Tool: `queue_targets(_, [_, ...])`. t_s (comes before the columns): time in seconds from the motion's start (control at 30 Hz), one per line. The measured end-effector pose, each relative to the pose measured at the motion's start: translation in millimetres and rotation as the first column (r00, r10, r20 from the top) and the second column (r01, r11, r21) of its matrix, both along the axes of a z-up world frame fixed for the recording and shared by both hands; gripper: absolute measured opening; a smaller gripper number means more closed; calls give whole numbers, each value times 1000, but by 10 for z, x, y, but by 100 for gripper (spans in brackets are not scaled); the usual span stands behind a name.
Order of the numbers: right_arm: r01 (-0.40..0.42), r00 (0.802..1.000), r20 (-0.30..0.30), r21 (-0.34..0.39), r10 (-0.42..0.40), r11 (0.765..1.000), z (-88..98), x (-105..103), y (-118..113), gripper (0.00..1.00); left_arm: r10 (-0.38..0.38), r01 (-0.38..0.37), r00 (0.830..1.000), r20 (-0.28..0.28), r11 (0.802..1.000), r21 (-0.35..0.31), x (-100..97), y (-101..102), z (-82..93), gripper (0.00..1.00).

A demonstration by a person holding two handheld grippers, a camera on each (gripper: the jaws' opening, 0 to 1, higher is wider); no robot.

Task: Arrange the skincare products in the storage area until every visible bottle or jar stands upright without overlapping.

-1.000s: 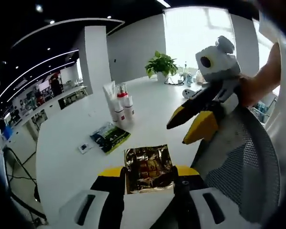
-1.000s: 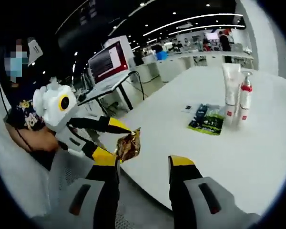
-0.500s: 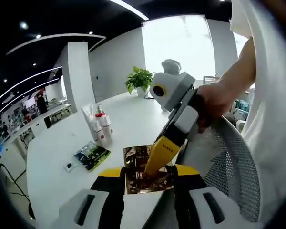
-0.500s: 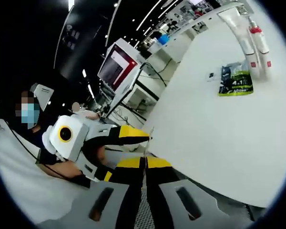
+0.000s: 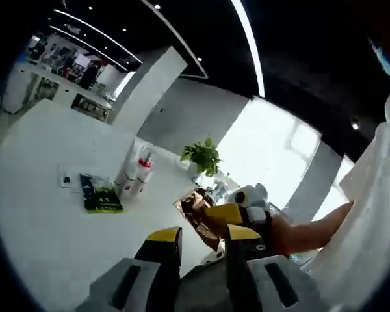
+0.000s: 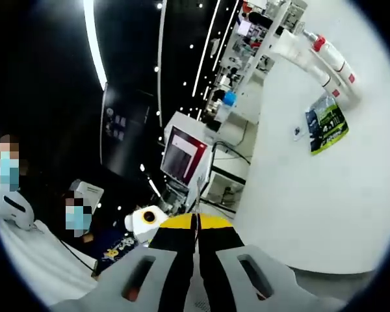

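Note:
A gold foil sachet [image 5: 196,207] hangs above the table edge, pinched by my right gripper [image 5: 225,219], which reaches in from the right. My left gripper [image 5: 203,235] stands open just below it, with nothing between its fingers. In the right gripper view my right gripper [image 6: 196,223] is shut, and the sachet shows as a thin edge [image 6: 197,207] rising from the jaws. Farther back on the white table [image 5: 39,214] stand a white tube [image 5: 128,170] and red-capped white bottles [image 5: 143,174], all upright and close together. A green-black packet [image 5: 97,195] lies flat beside them. The same bottles [image 6: 330,57] and packet [image 6: 325,121] appear at the upper right.
A small white tag [image 5: 65,179] lies by the packet. A potted plant [image 5: 202,156] stands at the table's far end. A person's bare arm [image 5: 312,231] holds the right gripper. A monitor [image 6: 181,153] and seated people are off the table's edge [image 6: 250,214].
My left gripper has let go of the gold sachet and opened. My right gripper closed on the sachet and now carries it. Both cameras have tilted and swung a lot.

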State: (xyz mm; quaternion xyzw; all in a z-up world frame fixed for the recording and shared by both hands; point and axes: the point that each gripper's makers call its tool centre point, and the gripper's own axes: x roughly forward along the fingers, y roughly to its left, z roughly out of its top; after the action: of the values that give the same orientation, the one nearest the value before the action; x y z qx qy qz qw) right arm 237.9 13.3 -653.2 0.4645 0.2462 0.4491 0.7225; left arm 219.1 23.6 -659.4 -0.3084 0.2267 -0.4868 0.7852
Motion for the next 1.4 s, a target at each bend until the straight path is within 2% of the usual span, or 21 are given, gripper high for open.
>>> queue_targets(0.03, [3, 1000, 6, 4, -3, 1000, 13, -2, 17, 0, 3, -3, 1000, 8, 999, 34, 13, 16, -55, 16])
queue_targets(0.1, [15, 1000, 12, 14, -16, 1000, 46, 5, 65, 0, 0, 0, 1000, -1, 998, 55, 15, 13, -97, 16])
queue_targets(0.17, [10, 1000, 22, 18, -11, 1000, 65, 8, 105, 0, -40, 41, 999, -33, 999, 24, -48, -24, -90, 16])
queue_targets(0.23, [3, 999, 33, 1, -3, 1000, 48, 9, 155, 0, -54, 55, 998, -26, 998, 29, -84, -19, -96, 8])
queue_targets(0.3, [-1, 999, 39, -12, 1, 1000, 30, 19, 165, 0, -51, 52, 998, -32, 998, 26, -81, 16, -106, 6])
queue_targets(0.33, [-9, 999, 36, -22, 9, 1000, 21, 15, 172, 1, -65, 66, 996, -53, 998, 5, -96, 15, -94, 5])
queue_targets(0.4, [-23, 998, 57, -58, 26, 998, 24, 2, 172, 4, -64, 65, 996, -58, 998, 8, -94, 23, -103, 3])
queue_targets(0.47, [-15, 995, 92, -126, 27, 992, -3, 15, 142, 10, -77, 76, 994, -83, 997, -17, -111, 35, -90, 1])
queue_targets(0.57, [-53, 989, 126, -192, 78, 980, 19, -40, 130, 6, -97, 95, 990, -104, 995, -29, -139, 37, -96, 1])
queue_targets(0.67, [-60, 982, 162, -223, 98, 973, 38, -54, 112, 0, -104, 100, 988, -114, 994, -34, -140, 29, -101, 1])
queue_targets(0.77, [-32, 980, 183, -266, 83, 963, 19, -26, 58, 0, -105, 102, 987, -125, 994, -30, -132, 25, -125, 1])
queue_targets(0.87, [-36, 981, 177, -259, 84, 965, 25, -36, 40, 0, -103, 97, 984, -144, 994, -47, -130, 34, -117, 0])
queue_targets(0.97, [-25, 973, 214, -281, 89, 959, 62, -62, 20, 0, -104, 93, 982, -160, 993, -75, -109, 42, -90, 0])
queue_targets(1.1, [-16, 981, 184, -267, 67, 964, 8, -62, 6, 0, -76, 58, 984, -163, 992, -111, -55, 94, -45, 1])
queue_targets(1.17, [-19, 990, 133, -260, 55, 965, -50, -65, 13, 0, -69, 52, 982, -177, 994, -99, -47, 108, -81, 0])
queue_targets(1.3, [-19, 986, 153, -263, 61, 965, -16, -85, -12, 0, -83, 62, 978, -193, 992, -113, -60, 91, -71, 0])
queue_targets(1.4, [-26, 978, 187, -331, 92, 943, -64, -107, -32, 1, -84, 62, 975, -207, 992, -111, -53, 81, -93, 0])
